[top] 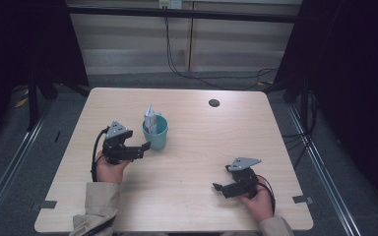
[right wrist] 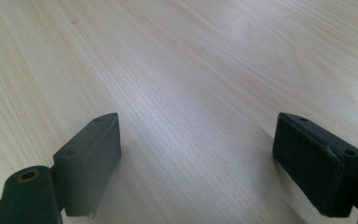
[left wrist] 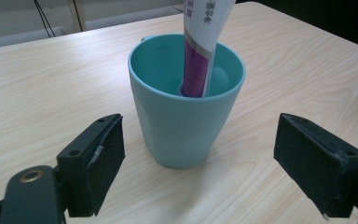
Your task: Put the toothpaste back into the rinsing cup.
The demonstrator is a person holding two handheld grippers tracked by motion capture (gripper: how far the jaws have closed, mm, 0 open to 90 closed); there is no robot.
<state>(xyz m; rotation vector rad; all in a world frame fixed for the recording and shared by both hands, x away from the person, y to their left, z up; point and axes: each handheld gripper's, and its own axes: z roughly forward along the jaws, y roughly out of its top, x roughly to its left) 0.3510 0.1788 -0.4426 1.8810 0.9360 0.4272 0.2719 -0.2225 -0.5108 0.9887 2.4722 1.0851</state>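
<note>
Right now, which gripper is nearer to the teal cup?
Left. The left gripper sits just beside the teal cup, open, not touching it. The right gripper rests far off, near the table's front right.

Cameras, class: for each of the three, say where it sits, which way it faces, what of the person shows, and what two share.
High view: above the table, looking down; forearms, both hands.
Left gripper view: on the left gripper, facing the cup holding a tube; open jaws.
Right gripper view: on the right gripper, facing bare wood; open jaws.
Shared: high and left views show the cup.
</note>
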